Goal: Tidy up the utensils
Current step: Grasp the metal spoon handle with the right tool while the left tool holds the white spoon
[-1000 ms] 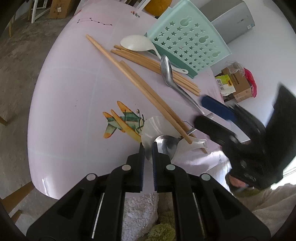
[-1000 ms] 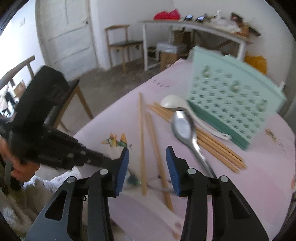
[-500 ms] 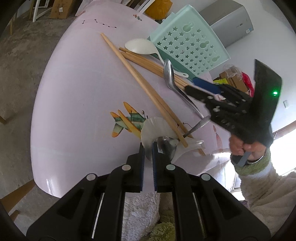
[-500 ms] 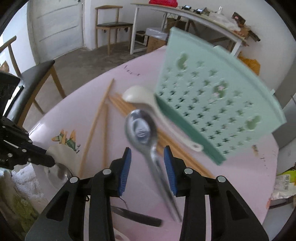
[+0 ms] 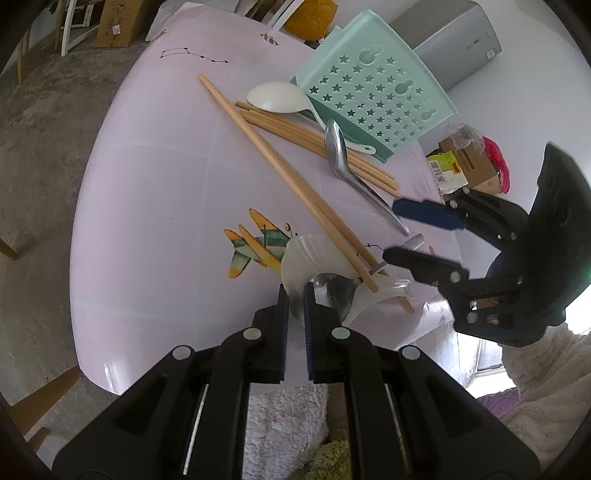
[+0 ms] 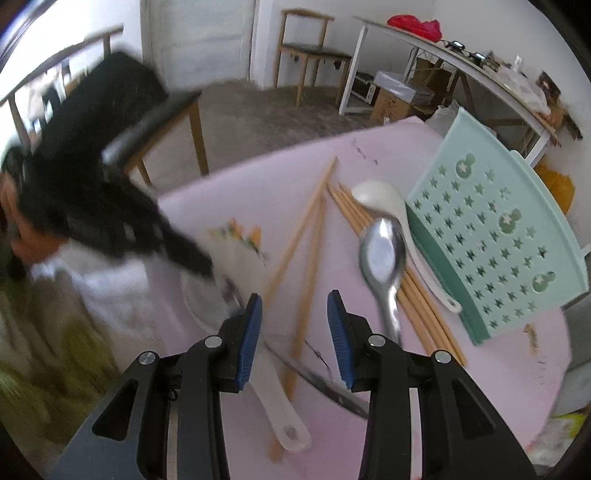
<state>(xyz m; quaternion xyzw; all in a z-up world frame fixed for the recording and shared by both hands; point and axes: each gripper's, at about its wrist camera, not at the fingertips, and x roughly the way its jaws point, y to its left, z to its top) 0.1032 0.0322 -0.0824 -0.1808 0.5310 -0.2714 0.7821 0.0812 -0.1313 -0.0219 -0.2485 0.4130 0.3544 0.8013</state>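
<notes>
white spoon (image 5: pixel 306 266) is being pinched at its rim by the left gripper (image 5: pixel 294 295); right gripper (image 6: pixel 295 314) is being held apart over the chopsticks (image 6: pixel 303 258), nothing gripped

Wooden chopsticks (image 5: pixel 295 177) and 4 spoons lie beside a tipped mint rack (image 5: pixel 376 96).

This looks like a plain room of a home, used partly for storage. A pink worktop (image 5: pixel 155 192) printed with a cartoon fish carries chopsticks (image 5: pixel 280 173), spoons and a mint utensil rack (image 5: pixel 376 88). Beyond it, toward twelve o'clock in the right wrist view, stand a bare concrete floor (image 6: pixel 266 110), wooden chairs (image 6: pixel 306 44), a white panelled door (image 6: pixel 207 33) and a long white table (image 6: pixel 461 70) with cardboard boxes (image 6: pixel 391 103) beneath it.
</notes>
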